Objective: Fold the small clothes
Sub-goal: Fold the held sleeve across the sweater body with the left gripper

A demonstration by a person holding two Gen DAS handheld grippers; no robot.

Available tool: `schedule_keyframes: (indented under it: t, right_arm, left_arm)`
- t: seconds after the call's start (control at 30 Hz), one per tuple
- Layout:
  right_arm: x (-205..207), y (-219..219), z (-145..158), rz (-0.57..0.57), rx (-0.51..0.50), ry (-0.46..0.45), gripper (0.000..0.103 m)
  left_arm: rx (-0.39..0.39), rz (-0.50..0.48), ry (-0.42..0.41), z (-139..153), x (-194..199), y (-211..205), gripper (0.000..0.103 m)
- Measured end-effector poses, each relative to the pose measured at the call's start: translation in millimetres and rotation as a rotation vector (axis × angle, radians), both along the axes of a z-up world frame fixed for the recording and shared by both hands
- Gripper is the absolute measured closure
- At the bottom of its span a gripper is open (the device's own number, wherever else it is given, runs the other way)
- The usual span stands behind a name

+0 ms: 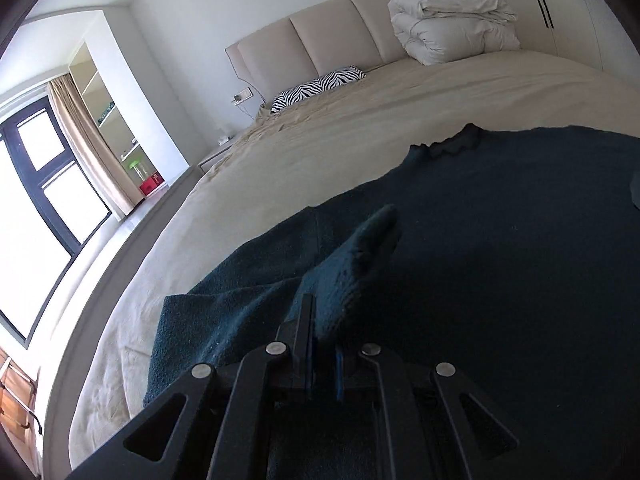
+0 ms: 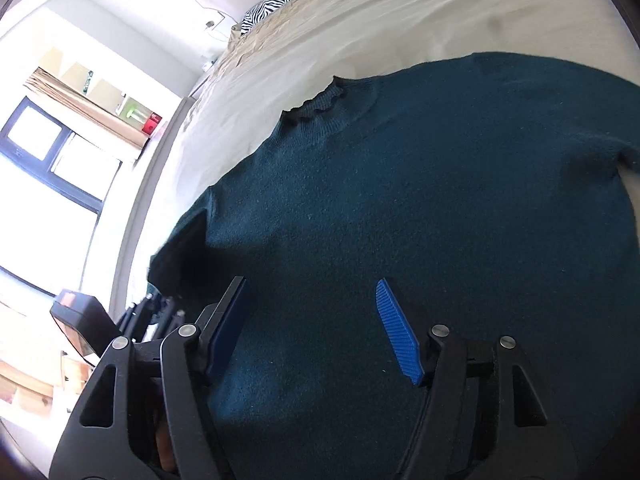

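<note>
Bed [image 1: 400, 120]: beige sheet, carrying all items. Folded duvet [image 1: 452, 28] and zebra pillow [image 1: 316, 86] lie at the headboard edge. Sweater [image 2: 400, 200]: dark teal knit, spread flat near the bed's left edge, frilled collar [image 2: 316, 106] toward the headboard. Right gripper [image 2: 316, 320]: above the sweater's lower body, jaws wide apart with bare knit between the blue pads [image 2: 400, 332]. Left gripper [image 1: 324, 344]: at the sweater's left side, jaws together, clamped on a raised fold of the knit that stands up just ahead of them.
</note>
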State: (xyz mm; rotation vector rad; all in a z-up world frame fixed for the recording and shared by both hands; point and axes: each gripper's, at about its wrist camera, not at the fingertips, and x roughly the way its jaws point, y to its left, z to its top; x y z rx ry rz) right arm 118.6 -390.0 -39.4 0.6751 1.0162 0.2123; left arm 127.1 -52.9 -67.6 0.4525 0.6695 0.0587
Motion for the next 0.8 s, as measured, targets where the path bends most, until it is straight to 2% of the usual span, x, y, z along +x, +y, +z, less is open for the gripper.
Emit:
schedule_keyframes:
  t: [0.1, 0.23, 0.33, 0.43, 0.47, 0.5, 0.53, 0.57, 0.63, 0.67, 0.8]
  right_arm:
    - [29, 15, -19, 0.069, 0.156, 0.042, 0.039]
    - [72, 50, -40, 0.174, 0.310, 0.102, 0.039]
    - [100, 75, -51, 0.244, 0.384, 0.149, 0.039]
    - [120, 91, -57, 0.282, 0.418, 0.175, 0.039]
    - [126, 95, -59, 0.295, 0.432, 0.177, 0.045]
    - [131, 99, -61, 0.309, 0.431, 0.183, 0.060]
    - [135, 104, -63, 0.324, 0.421, 0.195, 0.068]
    - [139, 107, -66, 0.332, 0.405, 0.206, 0.075]
    - [145, 109, -70, 0.327, 0.385, 0.214, 0.082]
    - [147, 109, -72, 0.321, 0.382, 0.219, 0.091]
    - [145, 100, -65, 0.299, 0.295, 0.169, 0.096]
  left_arm:
    - [0.058, -0.014, -0.016, -6, -9, -2, 0.094]
    - [0.076, -0.025, -0.028, -7, -14, 0, 0.094]
    - [0.070, -0.029, -0.026, -6, -19, 1, 0.093]
    - [0.053, -0.032, -0.014, -5, -19, 5, 0.091]
    - [0.048, -0.032, -0.012, -5, -19, 7, 0.091]
    - [0.043, -0.032, -0.009, -5, -19, 8, 0.091]
    - [0.039, -0.032, -0.007, -5, -18, 10, 0.091]
    - [0.035, -0.033, -0.006, -4, -18, 11, 0.091]
    - [0.023, -0.036, -0.003, -4, -18, 13, 0.089]
    - [0.009, -0.039, 0.005, -3, -18, 14, 0.088]
    - [-0.110, -0.056, 0.035, 8, -22, 27, 0.075]
